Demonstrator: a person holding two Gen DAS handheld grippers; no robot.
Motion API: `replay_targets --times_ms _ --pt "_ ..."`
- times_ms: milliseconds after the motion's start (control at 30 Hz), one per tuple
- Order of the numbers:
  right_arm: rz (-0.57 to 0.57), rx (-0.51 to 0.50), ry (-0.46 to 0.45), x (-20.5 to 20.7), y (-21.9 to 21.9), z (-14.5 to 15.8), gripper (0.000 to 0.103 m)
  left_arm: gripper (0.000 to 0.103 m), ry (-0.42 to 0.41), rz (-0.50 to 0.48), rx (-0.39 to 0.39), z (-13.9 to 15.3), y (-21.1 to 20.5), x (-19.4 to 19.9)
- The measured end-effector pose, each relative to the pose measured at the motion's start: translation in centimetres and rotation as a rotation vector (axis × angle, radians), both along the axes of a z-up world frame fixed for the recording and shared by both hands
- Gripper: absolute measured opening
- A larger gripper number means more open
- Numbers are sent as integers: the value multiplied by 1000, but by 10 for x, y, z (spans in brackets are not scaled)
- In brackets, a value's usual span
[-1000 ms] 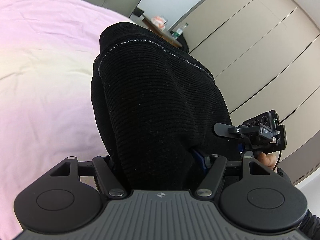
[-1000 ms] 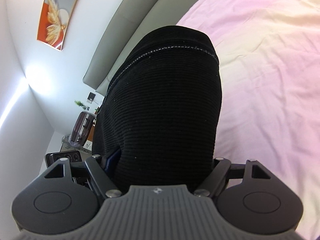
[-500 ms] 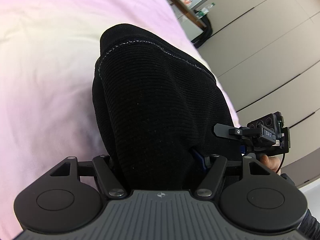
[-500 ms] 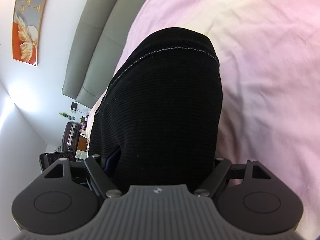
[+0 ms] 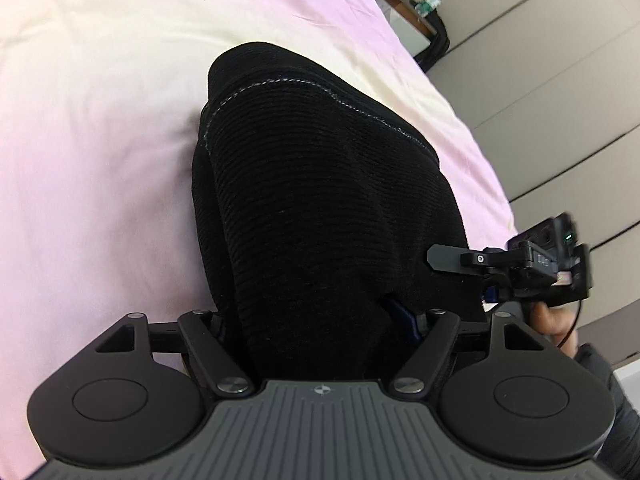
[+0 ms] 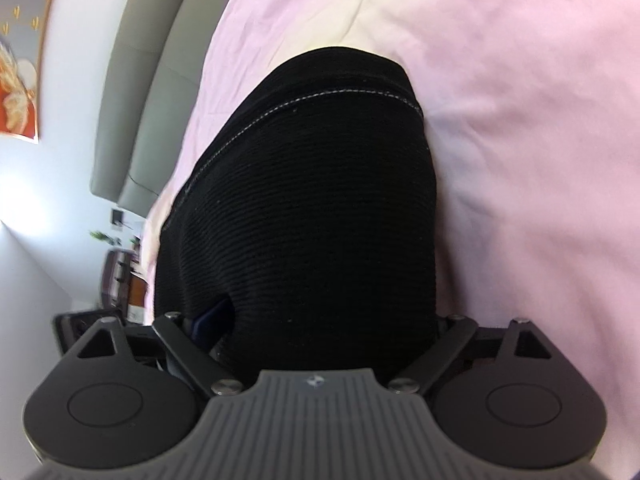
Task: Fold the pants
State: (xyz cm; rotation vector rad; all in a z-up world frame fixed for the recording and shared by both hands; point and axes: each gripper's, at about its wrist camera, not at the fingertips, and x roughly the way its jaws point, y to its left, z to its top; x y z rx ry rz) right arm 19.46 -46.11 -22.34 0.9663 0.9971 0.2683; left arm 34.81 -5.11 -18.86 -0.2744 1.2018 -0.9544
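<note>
Black ribbed pants with a pale stitched hem hang bunched over the pink bed sheet. My left gripper is shut on the pants; the cloth hides its fingertips. In the right wrist view the same pants drape from my right gripper, which is shut on them, fingertips hidden too. The right gripper also shows in the left wrist view, close beside the left one at the same edge of cloth.
The pink sheet covers the bed under both grippers. A grey headboard and a picture on the wall stand at the left of the right view. Beige wardrobe doors and a small table with bottles lie beyond the bed's edge.
Both grippers have tilted down toward the bed with the pants. The hem now lies lower in both views, with more sheet and less wall in sight.
</note>
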Motion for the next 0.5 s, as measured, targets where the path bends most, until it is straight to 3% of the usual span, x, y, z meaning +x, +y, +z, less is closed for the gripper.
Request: replay_targets --times_ms 133,333,400,500 --pt "14 -64 0 -15 9 14 88 88 -29 3 33 9 1 -8" --pt "-7 3 20 -62 8 -3 92 91 -78 8 0 7 25 -35" --pt "7 -26 4 -83 18 -6 89 91 -91 9 6 6 25 -39" --pt "18 -70 -31 -109 38 -13 72 91 -108 -2 14 9 22 -45"
